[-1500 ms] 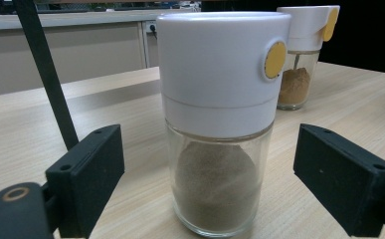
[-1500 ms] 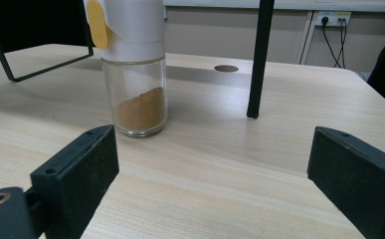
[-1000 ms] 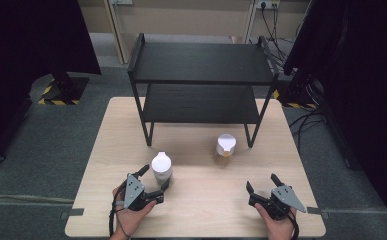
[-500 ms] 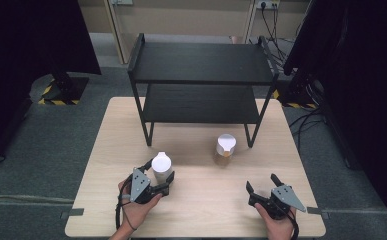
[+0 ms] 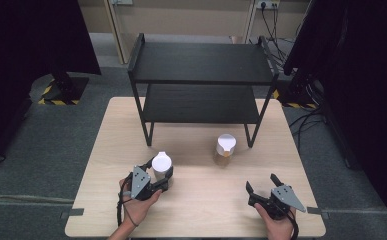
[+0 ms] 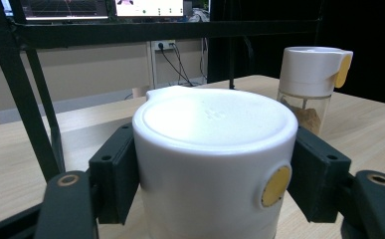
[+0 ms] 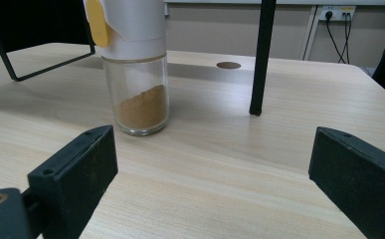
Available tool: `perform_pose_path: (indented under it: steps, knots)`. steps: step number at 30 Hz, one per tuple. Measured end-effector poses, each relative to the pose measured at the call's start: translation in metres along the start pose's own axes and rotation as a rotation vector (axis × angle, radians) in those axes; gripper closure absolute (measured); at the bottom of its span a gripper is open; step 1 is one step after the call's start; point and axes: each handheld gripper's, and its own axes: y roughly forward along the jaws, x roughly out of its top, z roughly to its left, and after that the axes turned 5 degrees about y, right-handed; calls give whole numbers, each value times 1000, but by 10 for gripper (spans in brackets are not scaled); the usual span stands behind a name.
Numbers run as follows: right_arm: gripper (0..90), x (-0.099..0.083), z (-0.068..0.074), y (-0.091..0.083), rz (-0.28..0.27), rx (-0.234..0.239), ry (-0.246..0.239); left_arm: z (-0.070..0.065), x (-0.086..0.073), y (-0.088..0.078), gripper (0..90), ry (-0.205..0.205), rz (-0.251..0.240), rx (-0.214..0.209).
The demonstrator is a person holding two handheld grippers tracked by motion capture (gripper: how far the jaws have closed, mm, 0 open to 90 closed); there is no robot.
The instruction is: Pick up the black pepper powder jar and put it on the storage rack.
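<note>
**Left gripper clamped on near jar, right gripper idle**

Left gripper (image 5: 160, 172): jaws have just been closing and now sit clamped on the near jar (image 5: 161, 165), one pad on each side of its white cap. In the left gripper view the jar (image 6: 215, 164) fills the gap between the fingers (image 6: 113, 179), both pads touching the cap wall (yellow dot on the cap faces the right-hand pad). Jar stands upright on the table (image 5: 206, 210), no tilt visible.

Right gripper (image 5: 263, 187): jaws spread wide, nothing between them. In the right gripper view the fingers (image 7: 75, 164) frame bare tabletop only.

Far jar (image 5: 225, 149): upright, well ahead of the right gripper's fingers and a bit toward its left finger, apart from both pads. Glass body, brown powder in the bottom part, white cap with a yellow tab (image 7: 96, 22). From the left gripper view it stands beyond the right-hand finger, clear of the held jar.

Rack (image 5: 201, 65): black, two shelves, beyond both jars; one leg (image 7: 260, 57) stands just past the far jar, between the right gripper's fingers in line of sight.
</note>
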Motion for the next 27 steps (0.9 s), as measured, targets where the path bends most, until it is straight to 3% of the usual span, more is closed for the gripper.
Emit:
perform_pose_path:
  steps: [15, 27]
  knots:
    - [52, -1, 0, 0, -5, -2, 2, -4, 9, -1, 311, 9, 27, 23]
    - [52, -1, 1, -1, -6, -4, 0, -2, 25, -11, 311, 8, -62, 64]
